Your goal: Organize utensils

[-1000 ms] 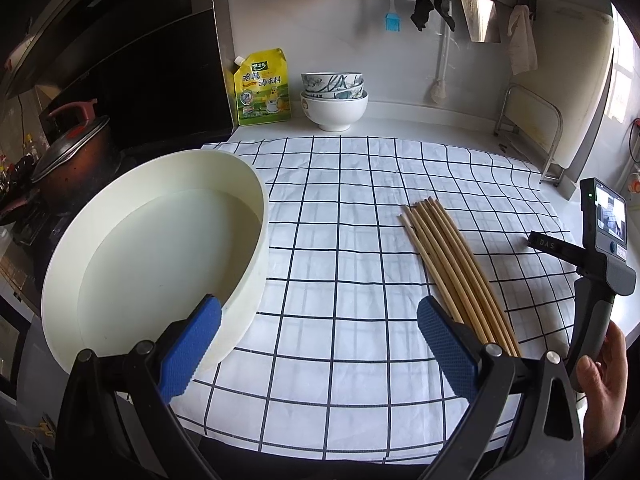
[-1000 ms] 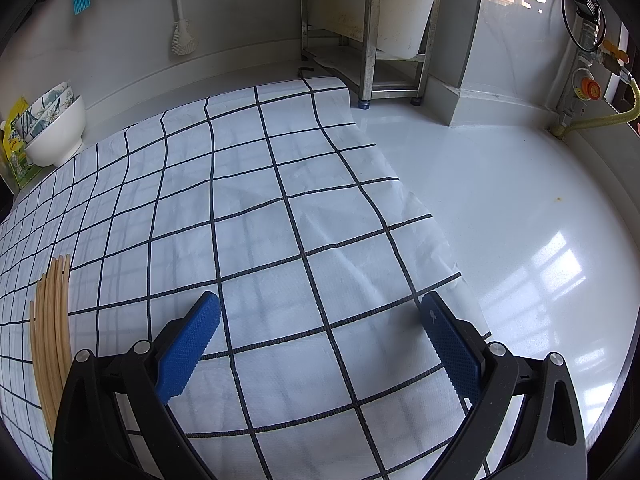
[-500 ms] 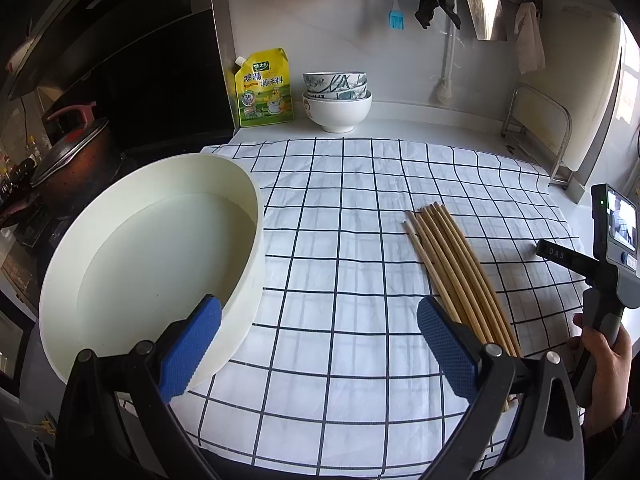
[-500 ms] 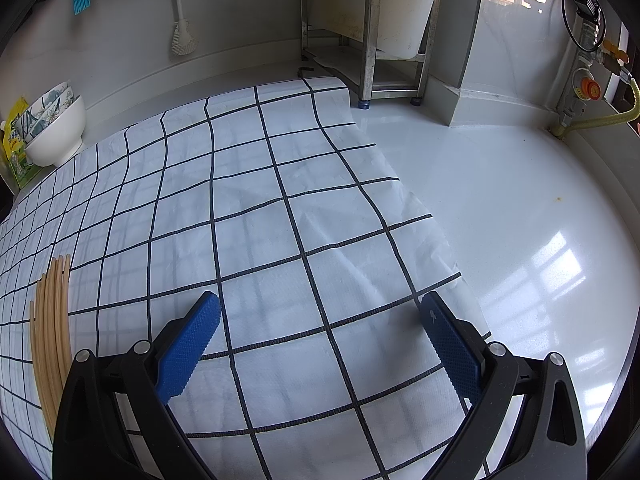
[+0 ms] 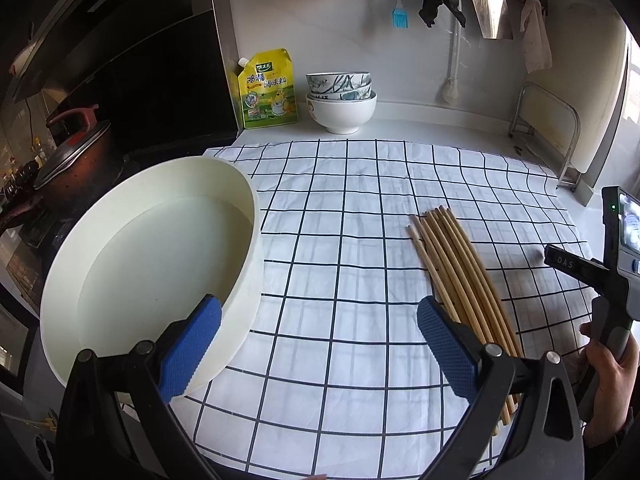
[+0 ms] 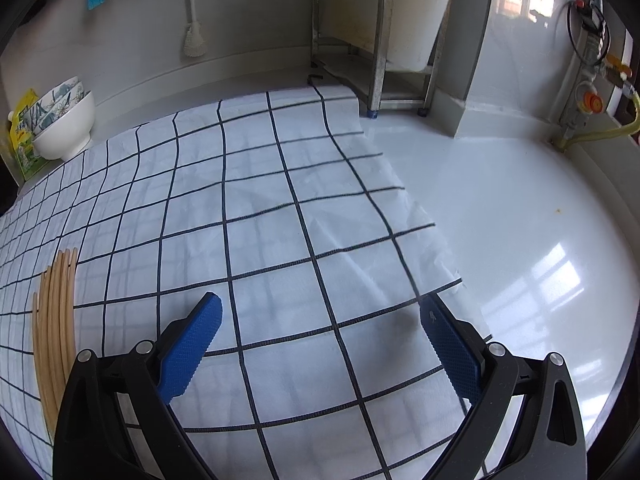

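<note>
Several wooden chopsticks [image 5: 460, 268] lie in a bundle on the checked cloth [image 5: 352, 208], right of centre; they also show at the left edge of the right wrist view [image 6: 56, 320]. A large round cream tray [image 5: 140, 256] sits on the cloth's left side. My left gripper [image 5: 320, 340] is open and empty above the cloth, between the tray and the chopsticks. My right gripper [image 6: 320, 344] is open and empty over the cloth's right part, to the right of the chopsticks. Its body and the hand holding it show in the left wrist view [image 5: 612, 264].
Stacked bowls [image 5: 340, 100] and a yellow pouch [image 5: 268, 88] stand at the back wall. A lidded pot [image 5: 68, 168] sits on the stove at left. A metal rack with a cutting board [image 6: 380, 48] stands at back right. White counter [image 6: 500, 208] lies right of the cloth.
The left wrist view has tilted and shifted slightly, so the right gripper's body sits lower at its right edge. The right wrist view has barely changed. Chopsticks and tray have not moved.
</note>
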Demonstrator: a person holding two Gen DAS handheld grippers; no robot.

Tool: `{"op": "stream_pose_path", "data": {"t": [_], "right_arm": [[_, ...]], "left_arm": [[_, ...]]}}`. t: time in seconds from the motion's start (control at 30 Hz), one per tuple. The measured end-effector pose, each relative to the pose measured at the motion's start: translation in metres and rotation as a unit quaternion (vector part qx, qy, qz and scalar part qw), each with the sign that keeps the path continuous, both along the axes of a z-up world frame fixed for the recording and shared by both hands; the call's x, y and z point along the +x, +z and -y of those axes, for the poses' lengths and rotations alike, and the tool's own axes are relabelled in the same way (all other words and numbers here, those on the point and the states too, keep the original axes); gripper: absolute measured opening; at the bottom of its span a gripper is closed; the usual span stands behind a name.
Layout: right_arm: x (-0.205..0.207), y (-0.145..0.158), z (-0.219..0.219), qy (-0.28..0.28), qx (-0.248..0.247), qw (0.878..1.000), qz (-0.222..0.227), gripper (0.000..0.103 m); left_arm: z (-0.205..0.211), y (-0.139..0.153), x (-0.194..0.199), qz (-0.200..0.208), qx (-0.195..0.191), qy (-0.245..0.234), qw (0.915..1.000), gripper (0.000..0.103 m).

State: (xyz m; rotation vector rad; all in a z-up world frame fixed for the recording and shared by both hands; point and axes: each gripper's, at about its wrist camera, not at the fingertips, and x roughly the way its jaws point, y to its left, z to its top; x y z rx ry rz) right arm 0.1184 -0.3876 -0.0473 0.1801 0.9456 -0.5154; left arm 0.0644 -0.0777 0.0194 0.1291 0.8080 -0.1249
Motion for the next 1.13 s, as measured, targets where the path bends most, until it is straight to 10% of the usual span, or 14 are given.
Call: {"op": "stream_pose_path", "data": {"t": [1.13], "right_arm": [[-0.01, 0.028, -0.032, 0.045, -0.048, 0.996, 0.064, 0.095]], "left_arm": [[-0.009, -0.004, 0.009, -0.003, -0.027, 0.024, 0.9993, 0.097]]}}
